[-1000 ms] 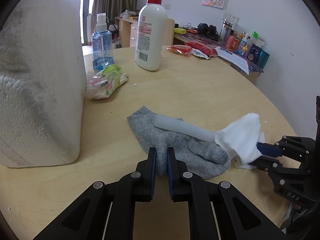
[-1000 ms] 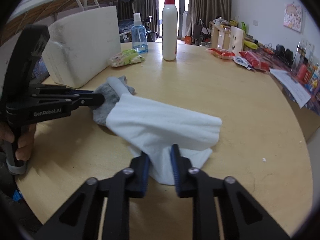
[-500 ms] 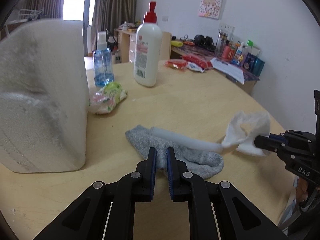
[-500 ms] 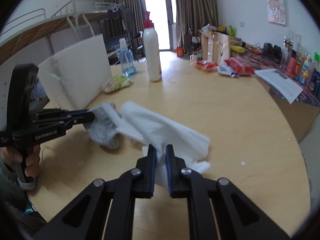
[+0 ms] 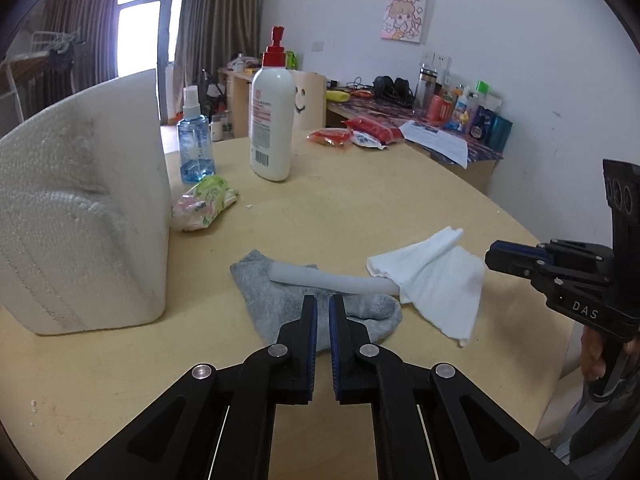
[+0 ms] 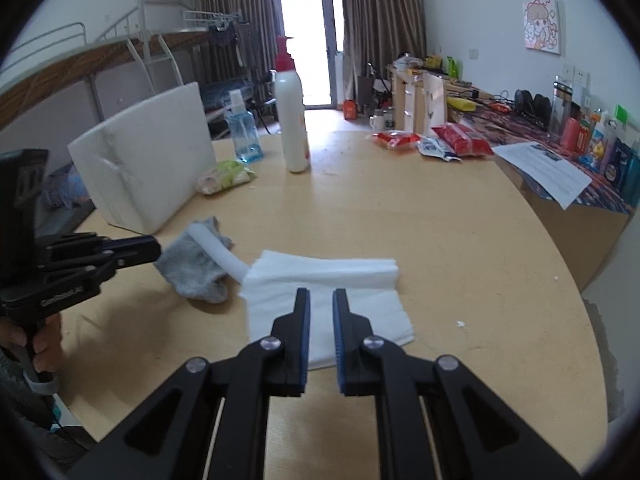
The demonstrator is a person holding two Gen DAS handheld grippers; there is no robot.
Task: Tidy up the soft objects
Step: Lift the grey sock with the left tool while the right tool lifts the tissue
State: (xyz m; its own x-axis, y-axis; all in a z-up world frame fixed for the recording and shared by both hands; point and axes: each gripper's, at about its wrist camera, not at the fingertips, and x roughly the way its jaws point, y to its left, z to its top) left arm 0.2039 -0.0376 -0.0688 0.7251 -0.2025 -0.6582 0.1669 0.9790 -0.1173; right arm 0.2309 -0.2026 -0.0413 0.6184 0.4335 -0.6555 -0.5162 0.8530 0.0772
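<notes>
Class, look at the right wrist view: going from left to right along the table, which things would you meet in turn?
Foam block → grey sock → white cloth → red snack packets → printed sheet.

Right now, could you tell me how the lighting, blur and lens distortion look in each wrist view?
Left wrist view: sharp throughout, strong fisheye bending of the foam block and table edge, bright window washed out. Right wrist view: the glass door is blown out and swallows the lotion bottle cap; the left gripper looks slightly soft; corners vignette black.
</notes>
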